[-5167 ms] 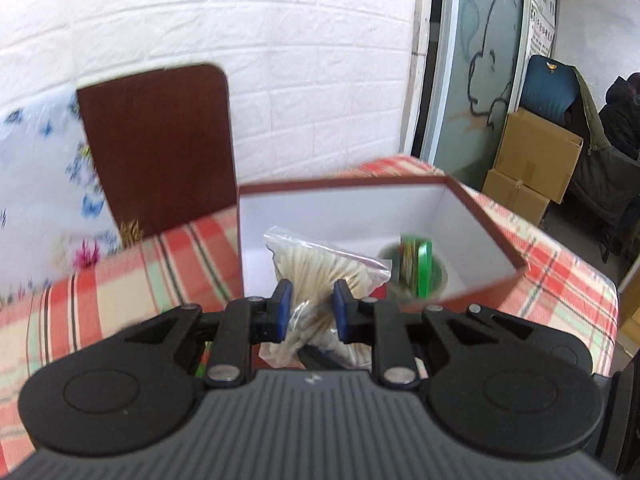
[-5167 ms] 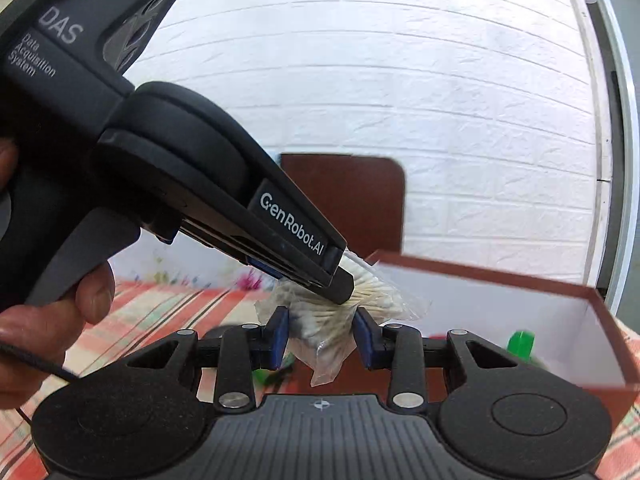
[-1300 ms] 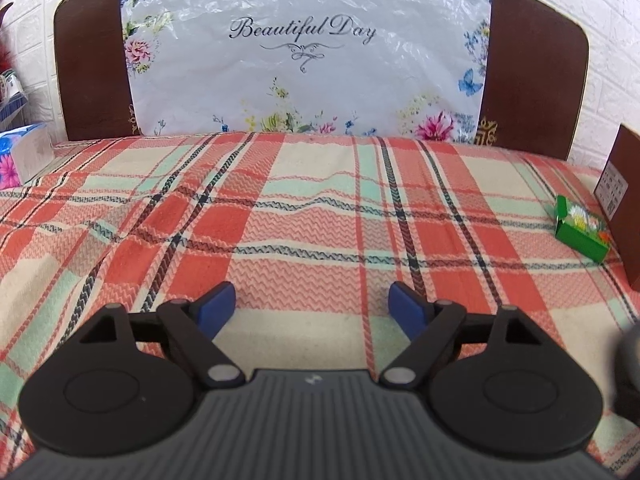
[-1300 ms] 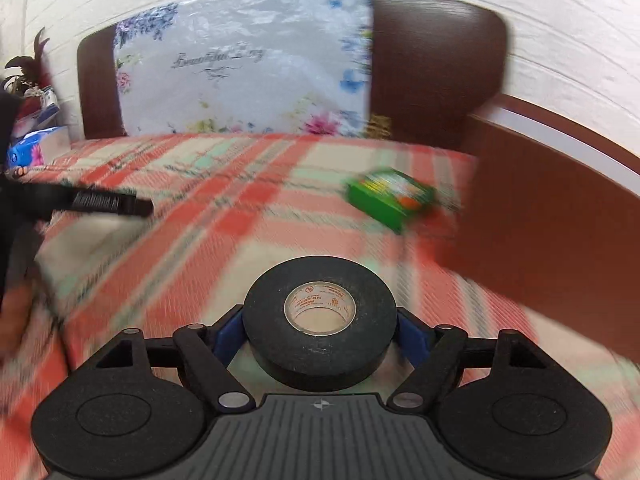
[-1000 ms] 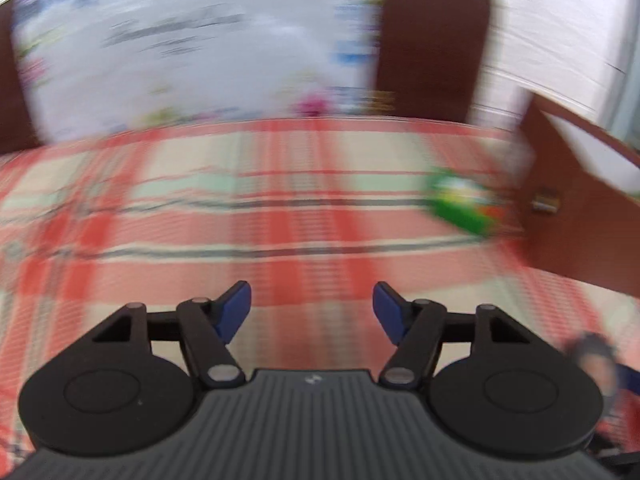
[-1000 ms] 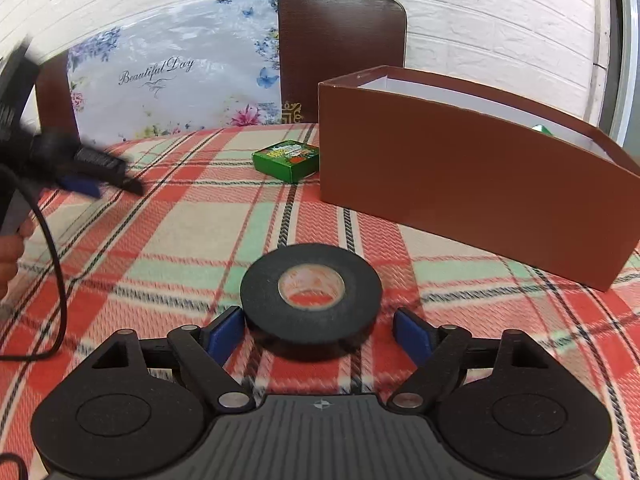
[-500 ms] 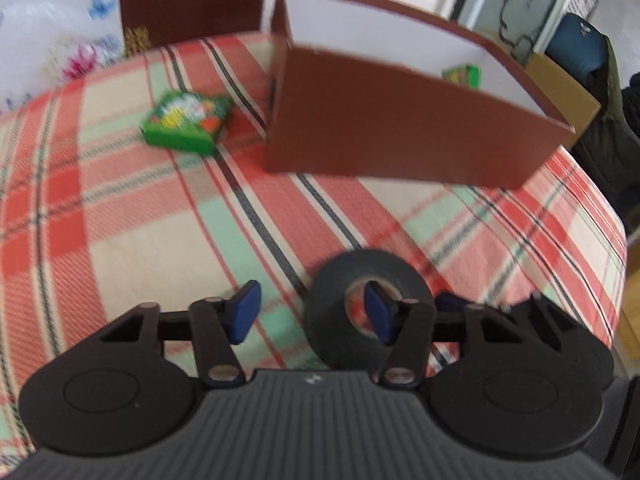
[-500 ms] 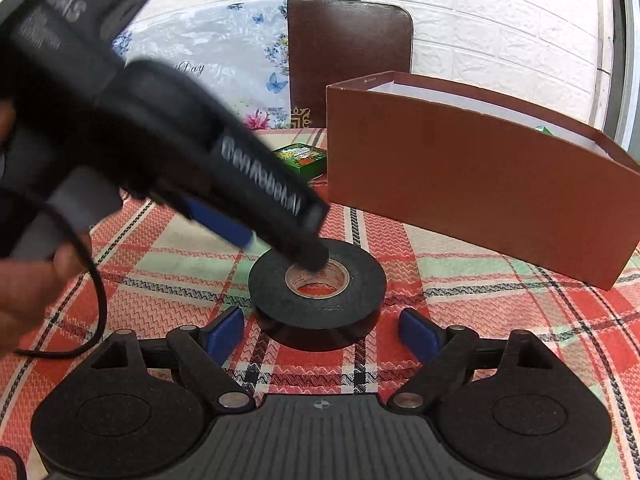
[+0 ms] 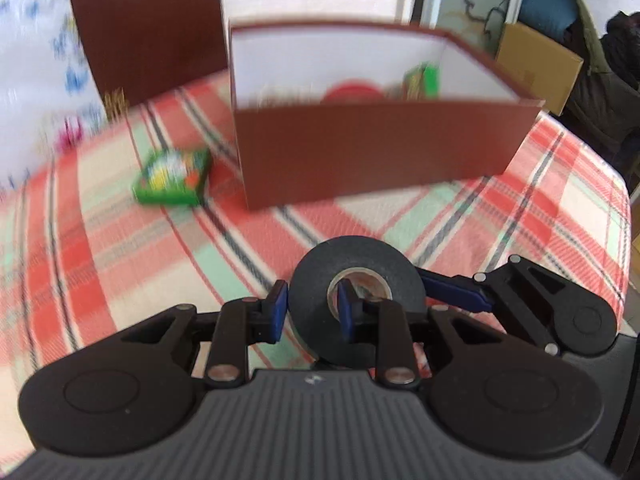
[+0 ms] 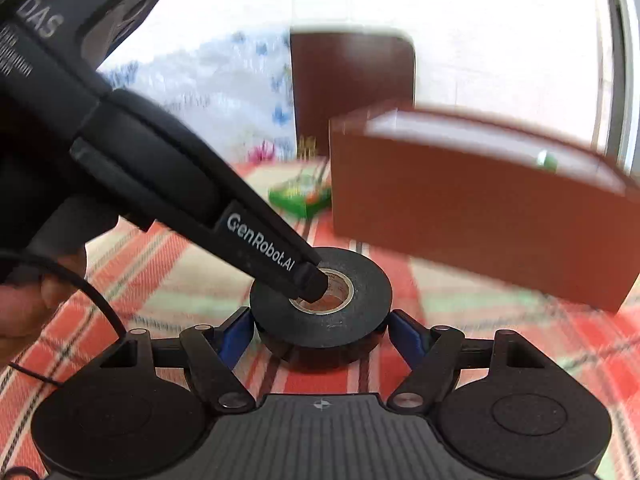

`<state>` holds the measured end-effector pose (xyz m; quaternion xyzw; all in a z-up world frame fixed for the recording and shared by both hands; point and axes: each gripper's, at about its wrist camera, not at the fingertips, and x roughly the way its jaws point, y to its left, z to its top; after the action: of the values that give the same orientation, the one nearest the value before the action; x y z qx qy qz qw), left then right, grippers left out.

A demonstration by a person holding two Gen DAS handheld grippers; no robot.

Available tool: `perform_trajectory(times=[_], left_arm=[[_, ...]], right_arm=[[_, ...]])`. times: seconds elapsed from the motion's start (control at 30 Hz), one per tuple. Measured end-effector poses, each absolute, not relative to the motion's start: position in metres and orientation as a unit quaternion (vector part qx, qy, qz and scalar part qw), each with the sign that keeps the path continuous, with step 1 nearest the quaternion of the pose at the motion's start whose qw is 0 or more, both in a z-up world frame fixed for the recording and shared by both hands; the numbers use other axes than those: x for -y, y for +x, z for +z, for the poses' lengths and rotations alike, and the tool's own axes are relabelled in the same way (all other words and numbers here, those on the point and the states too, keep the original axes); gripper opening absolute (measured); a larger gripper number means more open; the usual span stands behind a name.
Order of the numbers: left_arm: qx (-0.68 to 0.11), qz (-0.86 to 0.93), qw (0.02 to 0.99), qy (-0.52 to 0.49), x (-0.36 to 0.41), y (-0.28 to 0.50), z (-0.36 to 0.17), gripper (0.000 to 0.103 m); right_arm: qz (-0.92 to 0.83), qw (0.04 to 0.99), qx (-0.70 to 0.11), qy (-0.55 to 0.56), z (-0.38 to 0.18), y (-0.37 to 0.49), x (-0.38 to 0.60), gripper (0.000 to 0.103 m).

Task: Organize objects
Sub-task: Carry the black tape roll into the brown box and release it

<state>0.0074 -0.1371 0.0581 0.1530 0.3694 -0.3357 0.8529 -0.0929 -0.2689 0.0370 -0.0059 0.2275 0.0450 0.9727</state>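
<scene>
Two tools on one black tape roll (image 9: 355, 280), which sits on the plaid table (image 9: 120, 248) near the brown box (image 9: 380, 160): left tool (image 9: 310, 312) closing w/ one finger thru the core, pinching the wall; right tool (image 10: 320, 330) closing around the outside, prob. to steady it for handover.

Crowded round the tape, open cloth to the left

Both grippers hem in the black tape roll (image 9: 356, 276): the left gripper (image 9: 311, 312) is closing with one finger down the core and one outside the wall, while the right gripper (image 10: 320, 332) is closing round the roll's sides. Straight ahead the brown box (image 9: 380, 152) walls off the way, and the green packet (image 9: 173, 178) lies just beside its corner. Left of the packet the checked tablecloth (image 9: 80, 240) runs bare.
</scene>
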Motion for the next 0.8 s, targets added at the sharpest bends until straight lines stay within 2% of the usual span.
perform_trajectory(times=[0.27,0.57,0.63,0.67,0.73,0.8], left_arm=[[-0.264,-0.317,0.888,0.203,0.163,0.014,0.116,0.029],[-0.252,-0.336,0.891,0.173,0.223,0.065,0.126,0.032],[-0.253,-0.335,0.892,0.169,0.237,0.073,0.123,0.040],[-0.254,-0.324,0.895,0.171,0.243,0.076,0.120,0.052],[-0.262,-0.304,0.899,0.172,0.250,0.084,0.113,0.054],[-0.276,-0.304,0.898,0.158,0.244,0.090,0.108,0.056]], right_arm=[[0.016,0.993,-0.104,-0.059,0.078,-0.075,0.273,0.073],[-0.041,0.994,-0.094,-0.043,0.095,-0.016,0.332,0.073],[-0.057,0.993,-0.102,-0.035,0.093,-0.001,0.347,0.072],[-0.066,0.991,-0.112,-0.033,0.091,0.008,0.354,0.072],[-0.089,0.987,-0.132,-0.026,0.087,0.024,0.367,0.070],[-0.096,0.987,-0.128,-0.006,0.086,0.026,0.376,0.073]])
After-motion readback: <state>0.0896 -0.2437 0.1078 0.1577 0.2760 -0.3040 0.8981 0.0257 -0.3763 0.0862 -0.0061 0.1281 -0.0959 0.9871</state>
